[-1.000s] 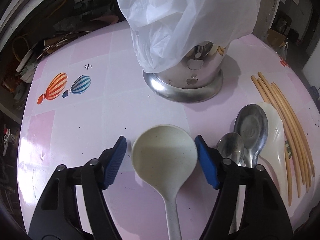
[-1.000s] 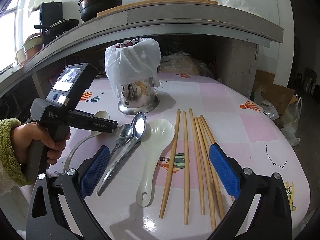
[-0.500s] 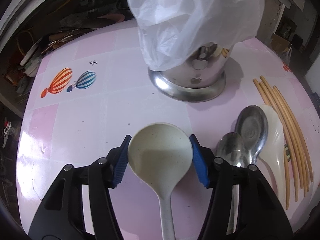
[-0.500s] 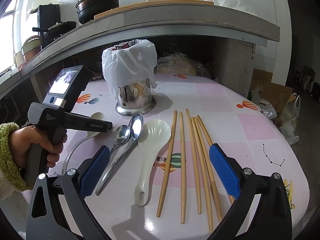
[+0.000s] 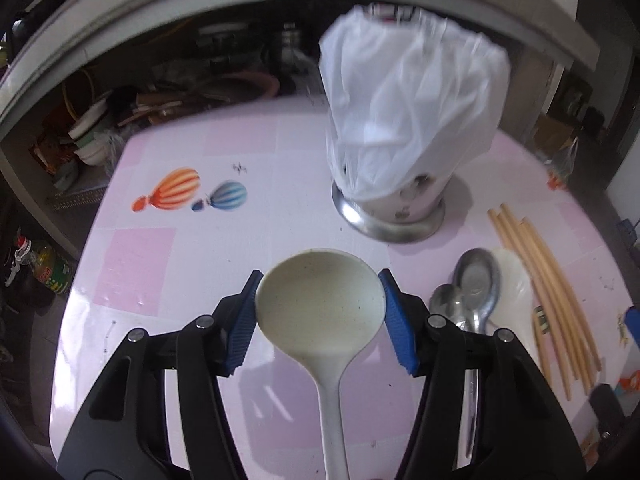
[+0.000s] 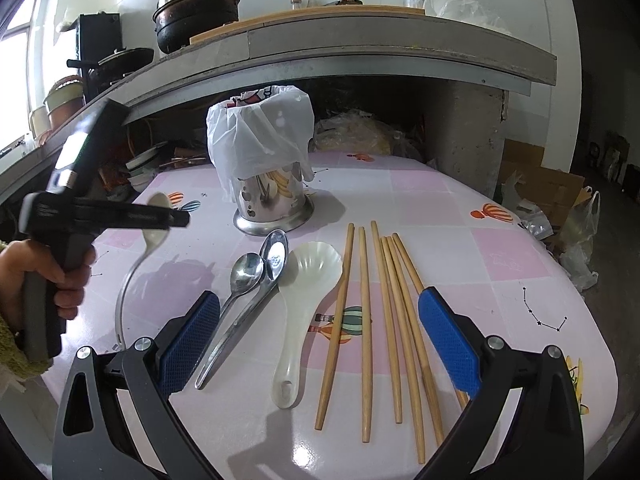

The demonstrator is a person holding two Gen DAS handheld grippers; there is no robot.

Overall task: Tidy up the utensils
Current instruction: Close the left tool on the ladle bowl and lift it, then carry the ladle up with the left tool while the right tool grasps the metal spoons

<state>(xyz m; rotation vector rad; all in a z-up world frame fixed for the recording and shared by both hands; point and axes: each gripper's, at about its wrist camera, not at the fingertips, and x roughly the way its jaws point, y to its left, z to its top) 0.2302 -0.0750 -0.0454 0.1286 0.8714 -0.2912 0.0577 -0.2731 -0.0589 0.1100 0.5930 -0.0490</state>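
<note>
Left gripper (image 5: 320,320) clamps cream ladle (image 5: 320,308) bowl between its pads, lifted off table. Right gripper (image 6: 320,340) gapes wide, empty; below its jaws two metal spoons (image 6: 256,272), rice paddle (image 6: 308,300), chopsticks (image 6: 384,320) remain. Bag-draped holder (image 6: 272,200) stands beyond.

Left tool (image 5: 320,316), gripped by a hand (image 6: 48,276) at the frame's left edge, clamps a ladle bowl (image 5: 320,304). Right tool (image 6: 320,340), lower centre, gapes wide.

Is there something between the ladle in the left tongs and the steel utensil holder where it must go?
Nothing stands on the table between the ladle and the holder. But a white plastic bag covers the holder's top and sides, hiding the opening from here.
</note>
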